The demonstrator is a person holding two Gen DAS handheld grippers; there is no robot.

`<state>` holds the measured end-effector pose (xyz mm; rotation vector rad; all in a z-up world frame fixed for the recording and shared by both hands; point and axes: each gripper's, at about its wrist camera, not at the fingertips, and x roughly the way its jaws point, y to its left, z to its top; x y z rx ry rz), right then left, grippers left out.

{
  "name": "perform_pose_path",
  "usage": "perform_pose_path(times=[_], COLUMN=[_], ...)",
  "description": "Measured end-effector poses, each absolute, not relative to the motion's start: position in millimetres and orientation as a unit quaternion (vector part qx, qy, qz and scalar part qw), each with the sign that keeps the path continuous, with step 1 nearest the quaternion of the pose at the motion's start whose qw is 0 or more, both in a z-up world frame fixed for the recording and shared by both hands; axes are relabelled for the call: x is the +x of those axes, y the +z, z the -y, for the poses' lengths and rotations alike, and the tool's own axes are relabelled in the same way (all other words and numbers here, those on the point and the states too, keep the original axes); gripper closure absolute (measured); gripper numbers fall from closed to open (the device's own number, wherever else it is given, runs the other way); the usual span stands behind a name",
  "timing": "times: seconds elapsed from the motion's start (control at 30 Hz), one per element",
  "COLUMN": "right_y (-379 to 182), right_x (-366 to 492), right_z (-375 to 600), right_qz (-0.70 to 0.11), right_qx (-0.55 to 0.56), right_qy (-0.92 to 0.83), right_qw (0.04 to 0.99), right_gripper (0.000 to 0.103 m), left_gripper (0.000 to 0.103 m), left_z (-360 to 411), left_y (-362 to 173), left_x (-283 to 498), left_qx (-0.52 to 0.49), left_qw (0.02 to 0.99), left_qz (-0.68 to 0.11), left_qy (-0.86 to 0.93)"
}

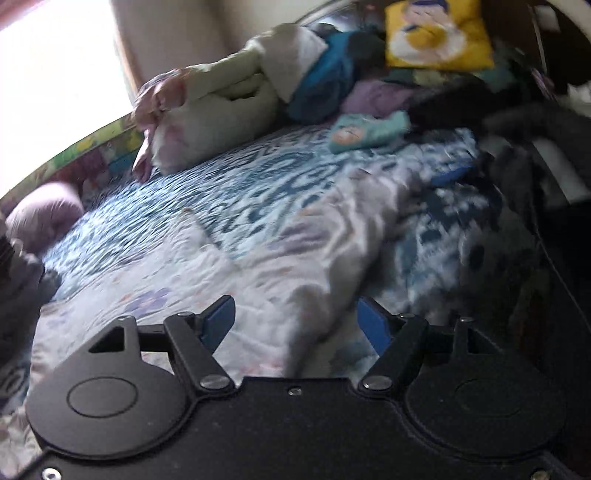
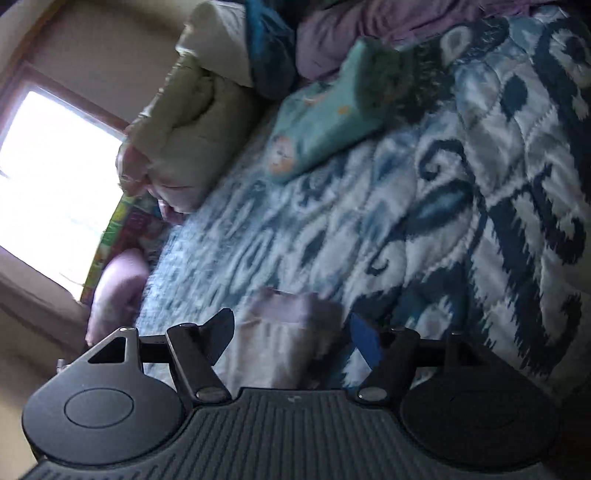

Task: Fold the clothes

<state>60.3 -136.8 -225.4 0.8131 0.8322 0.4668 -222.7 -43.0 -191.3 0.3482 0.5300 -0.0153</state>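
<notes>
1. Hovering over the bed, the left gripper (image 1: 295,325) has its blue-padded fingers (image 1: 218,325) spread wide, with nothing pinched between them.
2. Below it lies the pale floral garment (image 1: 207,273), white with faint lilac flowers, rumpled and spread across the blue-and-white patterned quilt (image 1: 240,184); one long part runs up and to the right across the bed.
3. Over on the other side, the right gripper (image 2: 291,334) is also spread wide, and a folded end of that same pale cloth (image 2: 284,332) sits in the gap between its fingers; whether either pad touches it cannot be told through the blur.
4. Further up the quilt (image 2: 424,184) rests a small teal garment (image 2: 325,125) with a cartoon print, lying apart from the pale one.
5. At the head of the bed there's a heap: a cream bundled blanket (image 1: 229,96), a dark teal cloth (image 1: 325,85), a lilac piece (image 1: 376,96).
6. Leaning behind the heap, a yellow cushion (image 1: 439,33) carries a cartoon figure; no readable writing shows on it or anywhere else, as both views are motion-blurred.
7. A bright window (image 2: 48,177) glares at the left, with a lilac pillow (image 2: 118,288) below it by the bed's edge.
</notes>
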Motion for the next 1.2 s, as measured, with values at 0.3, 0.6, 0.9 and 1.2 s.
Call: perform_pose_path(times=[0.3, 0.6, 0.9, 1.2], right_y=[-236, -225, -157, -67], right_x=[71, 65, 42, 11], right_z=[105, 99, 61, -14], right_qz=[-0.408, -0.397, -0.336, -0.287], right_qx=[0.367, 0.369, 0.335, 0.235], right_qy=[0.246, 0.298, 0.376, 0.458], right_qw=[0.799, 0.786, 0.796, 0.808], right_gripper=[0.053, 0.093, 0.094, 0.094], left_gripper=[0.03, 0.068, 0.086, 0.039], left_z=[53, 51, 6, -59], left_y=[-208, -212, -198, -171], left_x=[-208, -199, -205, -219], left_qx=[0.222, 0.217, 0.04, -0.152], left_qw=[0.937, 0.934, 0.957, 0.943], left_qz=[-0.268, -0.283, -0.288, -0.291], left_qy=[0.008, -0.001, -0.006, -0.064])
